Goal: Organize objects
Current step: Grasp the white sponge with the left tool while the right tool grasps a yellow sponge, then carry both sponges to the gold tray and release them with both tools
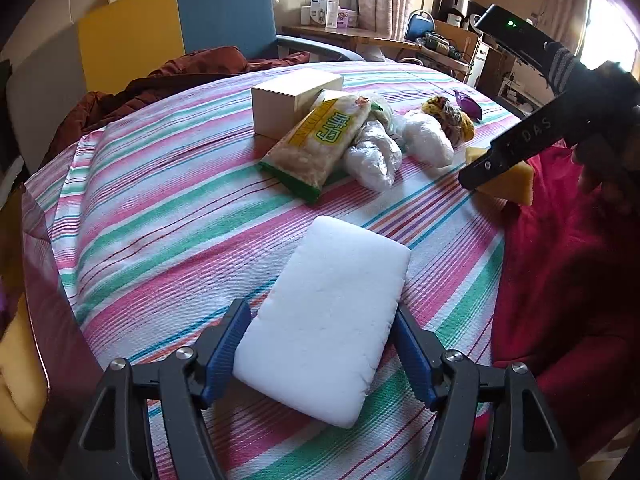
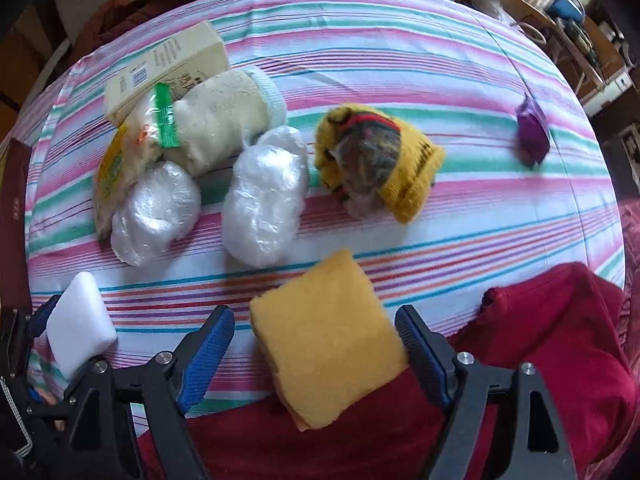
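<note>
Left wrist view: left gripper (image 1: 322,354) clamped across the near end of a white sponge block (image 1: 326,320), both blue pads (image 1: 226,350) pressed against its sides. Block stretched forward over the striped cloth (image 1: 160,220); whether resting on it or lifted just clear, impossible to tell. Farther back, a cluster: cream box (image 1: 288,102), yellow-and-green snack bag (image 1: 316,144) leaning against it, two clear plastic bundles (image 1: 374,156) just beside the bag, a yellow patterned sock bundle (image 1: 448,114) behind them, a small purple wrapper (image 1: 466,104) near the far edge. At the right, the right gripper (image 1: 500,168) entering from the side, with a yellow sponge (image 1: 516,182) at its tip. Red fabric (image 1: 560,260) along the right side of the cloth.

Right wrist view: right gripper (image 2: 320,344) spread fairly wide around the yellow sponge (image 2: 328,340). Right pad touching the sponge's edge; left pad apart from it, with a visible gap. Actual grip: cannot tell. Sponge lying across the cloth's near edge and the red fabric (image 2: 560,340). White sponge block (image 2: 78,324) at the far left, between the left gripper's fingers (image 2: 46,308). Beyond, the two plastic bundles (image 2: 264,196), the sock bundle (image 2: 378,160), the snack bag (image 2: 120,160), the cream box (image 2: 168,68) and the purple wrapper (image 2: 530,136) well apart at the right.
</note>
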The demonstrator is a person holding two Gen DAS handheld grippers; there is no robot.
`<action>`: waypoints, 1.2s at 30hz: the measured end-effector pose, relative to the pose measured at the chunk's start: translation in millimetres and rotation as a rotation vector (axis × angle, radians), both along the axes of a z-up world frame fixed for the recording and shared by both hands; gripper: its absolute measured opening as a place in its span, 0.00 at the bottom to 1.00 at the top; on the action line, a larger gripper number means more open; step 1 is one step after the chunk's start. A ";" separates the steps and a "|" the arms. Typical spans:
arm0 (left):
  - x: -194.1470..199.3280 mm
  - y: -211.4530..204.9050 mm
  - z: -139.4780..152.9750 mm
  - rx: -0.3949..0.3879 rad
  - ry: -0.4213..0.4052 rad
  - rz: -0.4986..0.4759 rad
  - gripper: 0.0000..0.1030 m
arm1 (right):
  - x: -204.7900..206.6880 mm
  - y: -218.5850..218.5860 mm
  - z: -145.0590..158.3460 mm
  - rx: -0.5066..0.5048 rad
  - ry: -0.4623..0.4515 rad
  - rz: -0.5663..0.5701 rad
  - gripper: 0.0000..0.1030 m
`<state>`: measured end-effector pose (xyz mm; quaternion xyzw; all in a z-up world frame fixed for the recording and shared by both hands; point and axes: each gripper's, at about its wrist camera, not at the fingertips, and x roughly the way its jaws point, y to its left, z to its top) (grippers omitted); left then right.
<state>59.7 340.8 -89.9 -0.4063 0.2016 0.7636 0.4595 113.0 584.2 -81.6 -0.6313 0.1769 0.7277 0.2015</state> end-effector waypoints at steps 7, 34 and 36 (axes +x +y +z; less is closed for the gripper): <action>0.2 0.1 0.2 0.002 0.016 -0.002 0.66 | 1.5 -6.2 3.0 0.023 0.008 0.024 0.58; -66.1 -210.0 104.1 0.257 0.002 0.528 0.62 | -77.1 -200.4 80.3 -0.163 0.431 0.332 0.58; -72.8 -232.8 101.8 0.255 0.004 0.592 0.62 | -82.5 -213.7 82.6 -0.180 0.441 0.358 0.58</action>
